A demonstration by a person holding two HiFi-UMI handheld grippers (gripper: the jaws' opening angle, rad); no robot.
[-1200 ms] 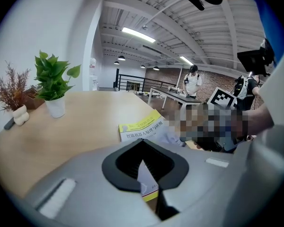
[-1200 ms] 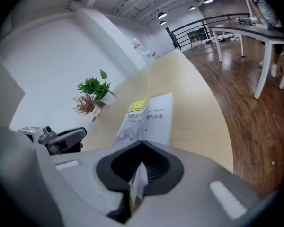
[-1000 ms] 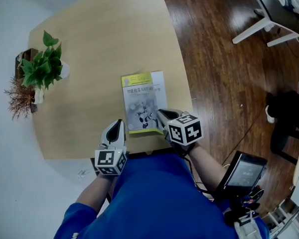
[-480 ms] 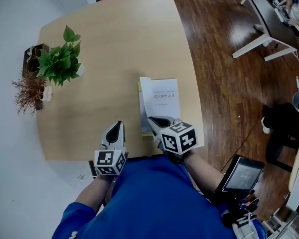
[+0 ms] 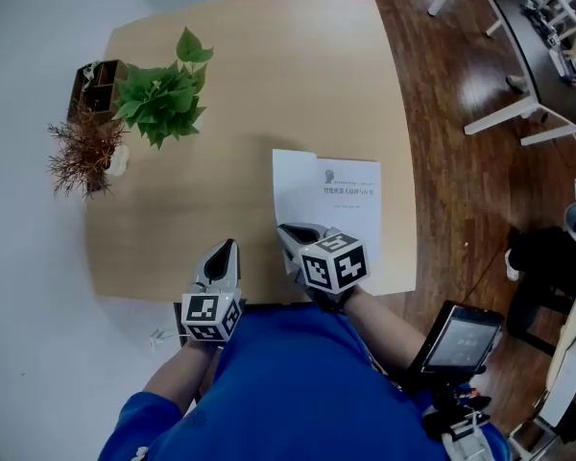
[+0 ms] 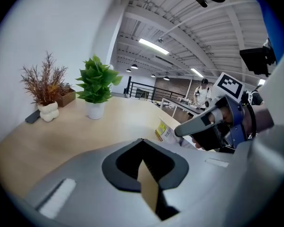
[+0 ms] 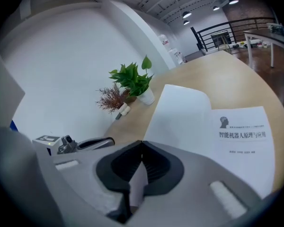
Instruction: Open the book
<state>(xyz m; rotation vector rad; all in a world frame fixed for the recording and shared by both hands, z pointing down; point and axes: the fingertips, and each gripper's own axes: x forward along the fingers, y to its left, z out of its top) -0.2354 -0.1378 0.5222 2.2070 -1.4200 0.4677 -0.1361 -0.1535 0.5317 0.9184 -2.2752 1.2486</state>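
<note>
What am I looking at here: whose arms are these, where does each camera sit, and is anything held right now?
There is no robot arm. A person in blue holds a two-jawed hand tool in each hand, and the marker cubes are part of those tools. The top-down picture comes from a camera on the person's head. The other two come from cameras riding on the left gripper and the right gripper, each looking along its own jaws. On the wooden table are an open book, a green potted plant and a dried plant. The left jaws are together and hold nothing. The right jaws appear closed on the book's front cover, raised at the book's left, leaving the title page showing.
</note>
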